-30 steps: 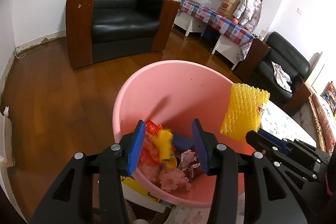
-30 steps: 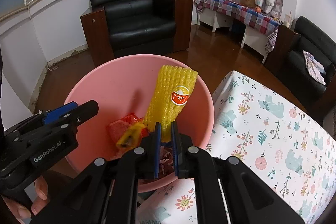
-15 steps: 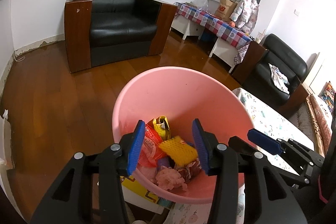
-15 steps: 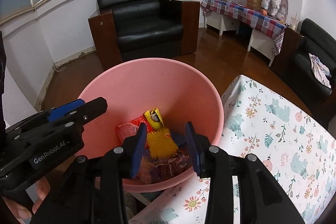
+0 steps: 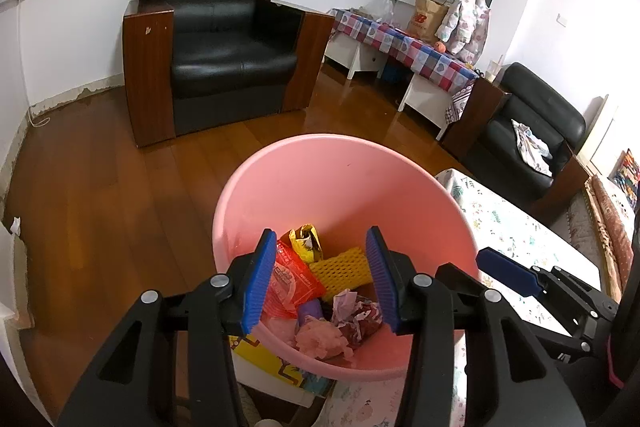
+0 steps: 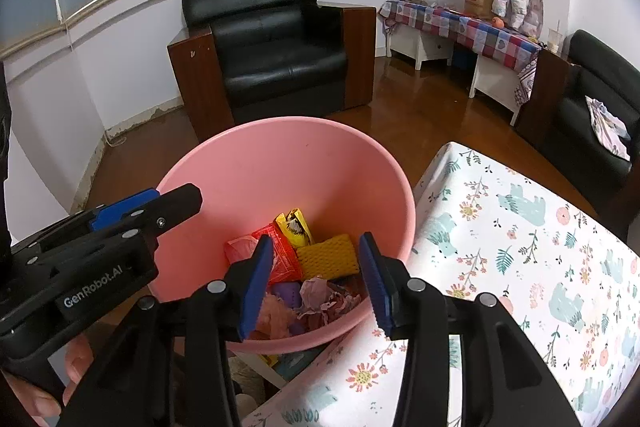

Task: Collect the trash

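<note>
— So, where's your yellow foam net?
— Lying in the pink bin on the wrappers. Your right gripper is opening above it, empty; your left gripper stands spread, empty.

Left black two-finger gripper with blue ribbed pads: jaws spread, nothing between them, angled downward. Right black two-finger gripper with blue ribbed pads: jaws opening, nothing gripped (same downward tilt). Bare hand grips left handle
</note>
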The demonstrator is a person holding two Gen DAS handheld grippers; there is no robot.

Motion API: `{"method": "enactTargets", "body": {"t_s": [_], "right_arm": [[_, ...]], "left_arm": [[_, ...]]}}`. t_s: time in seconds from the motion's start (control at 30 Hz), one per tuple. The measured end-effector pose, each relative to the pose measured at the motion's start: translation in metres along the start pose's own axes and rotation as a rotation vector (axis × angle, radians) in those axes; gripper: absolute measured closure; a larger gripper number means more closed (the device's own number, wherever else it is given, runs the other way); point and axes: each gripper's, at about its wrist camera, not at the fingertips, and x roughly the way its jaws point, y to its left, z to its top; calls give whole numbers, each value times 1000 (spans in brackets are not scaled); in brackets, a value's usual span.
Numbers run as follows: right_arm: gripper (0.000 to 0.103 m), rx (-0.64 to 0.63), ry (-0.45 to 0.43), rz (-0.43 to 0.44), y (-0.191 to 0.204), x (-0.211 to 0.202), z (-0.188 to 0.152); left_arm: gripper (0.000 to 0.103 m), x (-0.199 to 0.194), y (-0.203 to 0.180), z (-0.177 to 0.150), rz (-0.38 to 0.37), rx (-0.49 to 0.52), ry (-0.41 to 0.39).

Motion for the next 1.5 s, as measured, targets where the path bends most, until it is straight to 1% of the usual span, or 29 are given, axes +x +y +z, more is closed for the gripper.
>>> {"method": "enactTargets", "body": {"t_s": [0.2, 0.5, 0.57, 0.6, 0.63, 0.93, 1.07, 1.2, 1.5], "right_arm": [[56, 29, -25, 8, -9, -15, -3], [55, 66, -60, 31, -23, -41, -9], [52, 71, -71, 38, -24, -47, -10], [48, 74, -76, 40, -24, -49, -10], [47, 78, -84, 43, -25, -53, -11], [47, 99, -109, 59, -34, -75, -19], [45, 106, -128, 55, -40, -87, -22], [41, 118, -147, 54, -47, -99, -26], [40, 132, -175, 40, -54, -119, -36]], "left_arm": [[56, -14, -9, 4, 2, 18, -25], [56, -37, -26, 7, 7, 50, -77], [56, -42, -29, 5, 9, 58, -87], [56, -43, -31, 5, 11, 62, -91], [56, -45, -32, 5, 13, 66, -97], [56, -60, -46, 1, 30, 82, -136], [56, -66, -52, -3, 30, 100, -149], [56, -71, -59, -5, 25, 114, -163], [56, -78, -68, -9, 19, 130, -176]]}}
